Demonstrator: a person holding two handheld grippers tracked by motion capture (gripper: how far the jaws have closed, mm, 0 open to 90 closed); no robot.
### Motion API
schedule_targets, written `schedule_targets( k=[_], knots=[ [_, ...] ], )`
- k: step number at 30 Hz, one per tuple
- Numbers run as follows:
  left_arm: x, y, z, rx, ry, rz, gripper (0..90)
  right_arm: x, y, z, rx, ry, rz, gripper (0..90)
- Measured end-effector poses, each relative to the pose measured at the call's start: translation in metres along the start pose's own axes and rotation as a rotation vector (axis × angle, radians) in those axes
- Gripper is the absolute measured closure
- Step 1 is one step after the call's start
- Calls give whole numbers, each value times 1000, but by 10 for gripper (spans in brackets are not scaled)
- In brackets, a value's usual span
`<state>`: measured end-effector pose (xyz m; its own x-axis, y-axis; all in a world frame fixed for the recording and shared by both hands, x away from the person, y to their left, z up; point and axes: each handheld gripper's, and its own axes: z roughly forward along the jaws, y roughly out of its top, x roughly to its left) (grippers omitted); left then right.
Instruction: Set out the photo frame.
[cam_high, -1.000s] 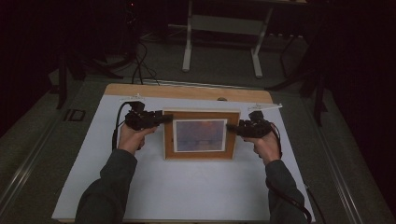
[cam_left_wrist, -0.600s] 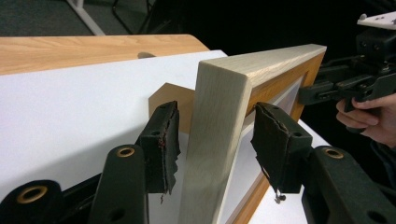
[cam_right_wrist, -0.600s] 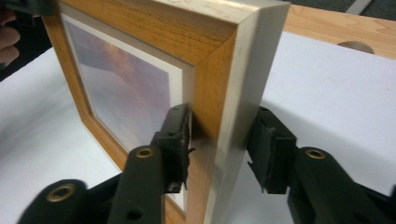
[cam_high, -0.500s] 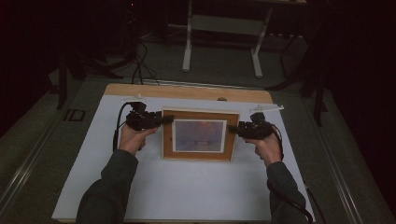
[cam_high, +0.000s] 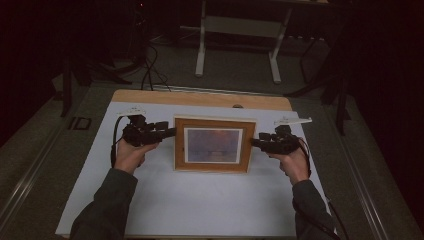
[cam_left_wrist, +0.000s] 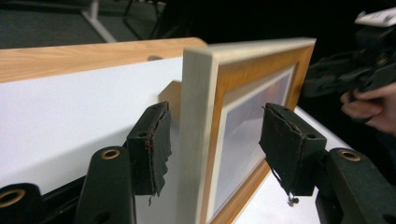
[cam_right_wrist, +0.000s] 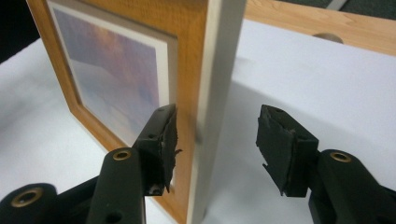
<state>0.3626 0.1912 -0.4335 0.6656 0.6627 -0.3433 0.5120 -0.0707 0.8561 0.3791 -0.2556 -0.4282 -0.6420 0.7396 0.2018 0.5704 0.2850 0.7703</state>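
the left gripper (cam_left_wrist: 210, 144) is spread wide astride the left edge of the wooden picture frame (cam_high: 215, 144), its jaws having just been opening, with daylight seen on both sides of the edge. the right gripper (cam_right_wrist: 217, 140) is likewise parted around the frame's right edge, jaws just opened further, one pad (cam_right_wrist: 161, 135) close to the frame's face. the frame is stood upright on the white sheet (cam_high: 200, 200) on its rear prop. it is judged stiff, light, glazed and so fragile; the side rails are best pinched, never the pane. no containers are seen beside the frame.
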Motion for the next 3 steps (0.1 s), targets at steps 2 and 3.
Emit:
schedule_targets(
  k=[2,3],
  knots=[
    [-5,-7,-7,18,70,39,435,-1,-4,-4,8,-4,2,465],
    [-5,-7,-7,18,70,39,430,-1,-7,-7,8,-1,5,461]
  ],
)
